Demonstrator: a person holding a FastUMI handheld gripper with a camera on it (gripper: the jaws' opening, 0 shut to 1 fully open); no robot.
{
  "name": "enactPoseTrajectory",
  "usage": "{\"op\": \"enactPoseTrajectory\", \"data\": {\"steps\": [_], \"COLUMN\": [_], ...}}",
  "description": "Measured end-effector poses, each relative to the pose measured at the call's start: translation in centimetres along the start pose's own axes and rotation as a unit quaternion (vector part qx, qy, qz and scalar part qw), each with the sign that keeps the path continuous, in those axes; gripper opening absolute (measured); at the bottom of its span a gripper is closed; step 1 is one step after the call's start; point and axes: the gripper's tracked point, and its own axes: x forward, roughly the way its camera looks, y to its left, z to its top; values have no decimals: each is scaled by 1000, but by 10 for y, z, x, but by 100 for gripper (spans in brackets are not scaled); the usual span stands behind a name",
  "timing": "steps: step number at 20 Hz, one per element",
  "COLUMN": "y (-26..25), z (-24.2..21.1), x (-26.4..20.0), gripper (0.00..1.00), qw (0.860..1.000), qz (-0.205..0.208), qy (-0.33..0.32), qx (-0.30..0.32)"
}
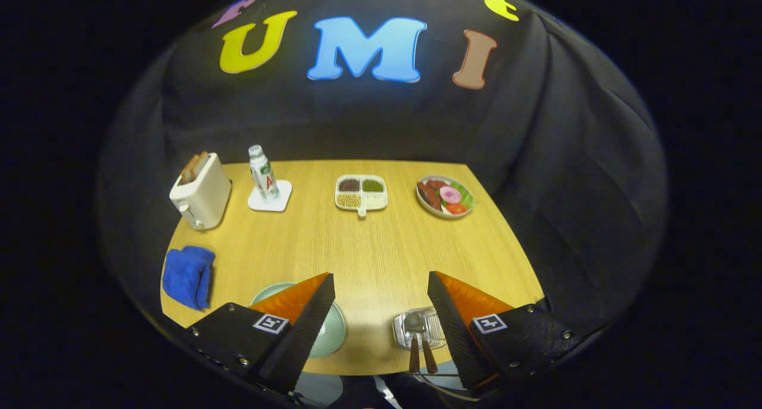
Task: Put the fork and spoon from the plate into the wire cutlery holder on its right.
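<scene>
My gripper (381, 287) hangs open high above the near edge of the wooden table (381, 248), with nothing between its fingers. Under the left finger lies a pale green plate (333, 334), mostly hidden by that finger. To the plate's right, beside the right finger, stands the wire cutlery holder (419, 328). Two utensils with brown handles (421, 352) stand in it, one showing a spoon bowl (414, 321); I cannot tell the other's head.
At the back stand a white toaster (201, 197) with bread, a bottle (262, 174) on a white coaster, a divided dish (361, 193) of grains and a plate of food (444, 196). A blue cloth (188, 276) lies near the left edge.
</scene>
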Motion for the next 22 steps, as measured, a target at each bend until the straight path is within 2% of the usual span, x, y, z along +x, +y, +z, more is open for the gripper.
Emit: {"op": "enactPoseTrajectory", "data": {"steps": [3, 6, 9, 12, 15, 22], "y": [9, 18, 19, 13, 13, 32], "z": [53, 100, 144, 174, 186, 178], "x": [-21, -48, -83, -115, -134, -131], "gripper": [96, 96, 96, 96, 96, 96], "qw": [996, 986, 968, 951, 944, 948], "qz": [10, 28, 35, 19, 13, 32], "qy": [-91, -163, -246, -308, -328, -315], "qx": [3, 20, 33, 29, 24, 23]}}
